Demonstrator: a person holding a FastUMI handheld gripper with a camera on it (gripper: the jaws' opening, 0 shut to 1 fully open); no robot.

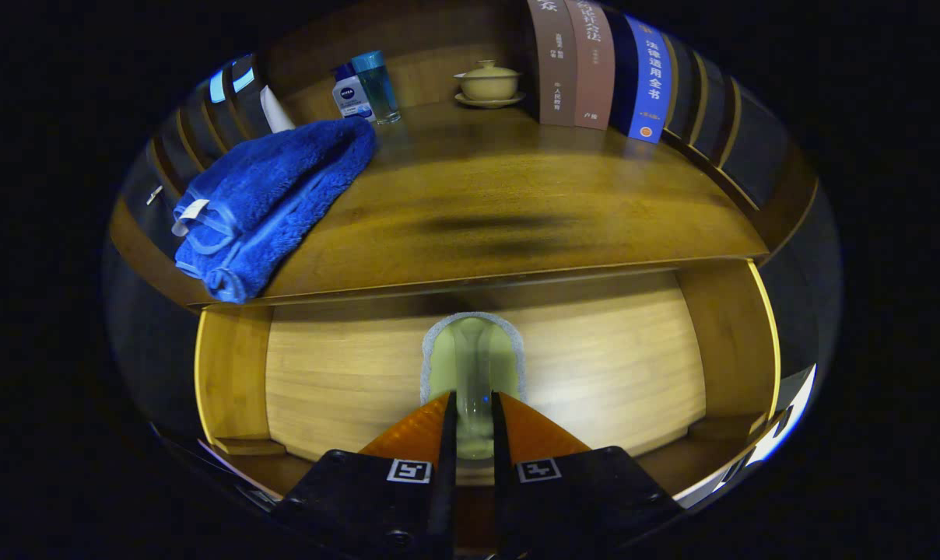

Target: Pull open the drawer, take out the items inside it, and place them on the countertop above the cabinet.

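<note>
Two fingers of the gripper (474, 404) point level into the open drawer (610, 373), clamped narrowly on a green sponge (474, 354), below the countertop (517, 210).

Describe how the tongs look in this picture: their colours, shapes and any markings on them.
The tongs have two thin black fingers standing side by side, each backed by an orange wedge with a ribbed, reflector-like surface. Behind them sit two black blocks, each bearing a small square black-and-white marker tag near its inner corner. Screw heads are visible on the left block. No cables can be seen.
</note>
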